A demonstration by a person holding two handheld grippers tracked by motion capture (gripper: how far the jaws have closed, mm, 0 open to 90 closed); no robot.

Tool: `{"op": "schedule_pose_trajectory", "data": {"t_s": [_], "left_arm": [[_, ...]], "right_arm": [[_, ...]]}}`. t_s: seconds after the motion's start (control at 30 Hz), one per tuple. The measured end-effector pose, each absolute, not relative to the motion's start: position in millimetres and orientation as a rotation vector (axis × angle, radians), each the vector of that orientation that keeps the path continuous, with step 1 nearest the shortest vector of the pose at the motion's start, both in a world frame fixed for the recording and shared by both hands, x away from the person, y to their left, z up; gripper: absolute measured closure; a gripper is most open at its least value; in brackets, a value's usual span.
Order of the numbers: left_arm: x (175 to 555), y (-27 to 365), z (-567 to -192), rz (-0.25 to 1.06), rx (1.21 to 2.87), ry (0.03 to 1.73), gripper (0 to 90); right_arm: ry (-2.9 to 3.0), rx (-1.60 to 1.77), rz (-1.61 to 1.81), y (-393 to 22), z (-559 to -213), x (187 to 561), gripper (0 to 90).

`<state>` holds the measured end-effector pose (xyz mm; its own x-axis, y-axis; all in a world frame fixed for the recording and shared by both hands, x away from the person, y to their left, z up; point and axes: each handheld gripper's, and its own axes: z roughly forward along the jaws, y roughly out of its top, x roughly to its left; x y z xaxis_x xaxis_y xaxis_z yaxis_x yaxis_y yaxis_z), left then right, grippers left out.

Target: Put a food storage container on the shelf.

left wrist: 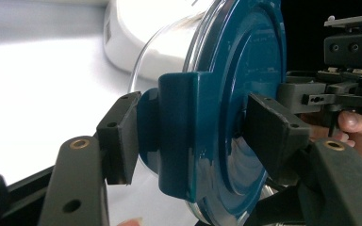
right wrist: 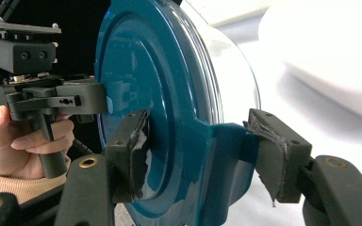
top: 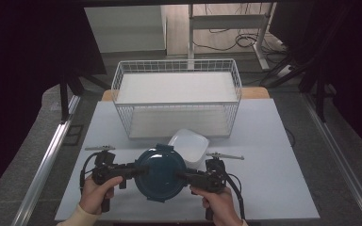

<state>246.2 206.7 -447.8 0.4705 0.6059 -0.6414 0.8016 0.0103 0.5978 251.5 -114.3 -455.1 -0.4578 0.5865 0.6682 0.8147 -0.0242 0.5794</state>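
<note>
While both hands worked together at the near edge of the bench (top: 273, 188), the round glass container with its teal lid (top: 161, 173) hung between them, just in front of the white square dish (top: 191, 143). On the container's left side, the left gripper (top: 139, 171) was partly closed, its pads pinching one of the lid's teal clip tabs (left wrist: 181, 136) from above and below; on the container's right side, the right gripper (top: 184, 176) was closed to much the same width on the opposite tab (right wrist: 226, 155), its pad lining looking torn. The container appeared to be clear of the bench, carried level by the two grips alone. Doing this lift well would call for both hands rising at the same pace, so that the lid stayed flat and neither tab slipped or unclipped under the weight of the glass. Beyond the container and the dish stood the white wire basket (top: 176, 101), a likely place for it, whose front wall the load would have to clear.
</note>
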Motion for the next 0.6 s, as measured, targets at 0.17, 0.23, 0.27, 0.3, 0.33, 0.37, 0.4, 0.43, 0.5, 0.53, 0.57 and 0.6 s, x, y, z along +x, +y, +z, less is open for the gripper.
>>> {"op": "schedule_pose_trajectory", "data": {"t_s": [0.17, 0.23, 0.27, 0.3, 0.33, 0.37, 0.4, 0.43, 0.5, 0.53, 0.57, 0.6], "left_arm": [[255.6, 202.9, -437.6, -0.226, 1.675, 1.204, 38.9], [259.1, 202.8, -434.3, -0.223, 1.673, 1.201, 38.9], [260.7, 202.8, -433.0, -0.224, 1.669, 1.200, 38.9], [263.2, 203.1, -430.6, -0.223, 1.668, 1.198, 38.9], [264.8, 203.2, -428.5, -0.221, 1.666, 1.196, 38.9], [266.2, 203.4, -426.3, -0.218, 1.665, 1.193, 38.9], [267.8, 203.7, -424.1, -0.217, 1.664, 1.190, 38.9], [269.2, 203.7, -421.9, -0.214, 1.662, 1.188, 38.9], [272.6, 204.0, -416.8, -0.215, 1.661, 1.183, 38.9], [273.8, 203.9, -415.2, -0.214, 1.659, 1.181, 38.9], [275.4, 203.9, -412.4, -0.215, 1.657, 1.180, 38.9], [276.5, 203.6, -410.1, -0.210, 1.654, 1.179, 38.8]], "right_arm": [[-2.036, -1.491, -1.488, -118.1, -442.4, 259.8, 40.6], [-2.042, -1.493, -1.493, -118.7, -434.4, 266.7, 40.6], [-2.042, -1.493, -1.493, -118.7, -434.4, 266.7, 40.6], [-2.046, -1.492, -1.490, -118.6, -432.4, 268.3, 40.5], [-2.056, -1.488, -1.494, -118.4, -429.1, 271.1, 40.5], [-2.060, -1.487, -1.495, -118.1, -426.2, 273.1, 40.5], [-2.067, -1.483, -1.497, -117.8, -423.3, 275.0, 40.5], [-2.081, -1.474, -1.499, -117.5, -417.3, 278.6, 40.5], [-2.087, -1.472, -1.501, -117.4, -415.0, 279.9, 40.5], [-2.099, -1.466, -1.503, -117.2, -410.3, 282.5, 40.6], [-2.104, -1.465, -1.503, -117.1, -408.0, 283.7, 40.6], [-2.114, -1.458, -1.503, -117.2, -404.2, 285.9, 40.6]]}}
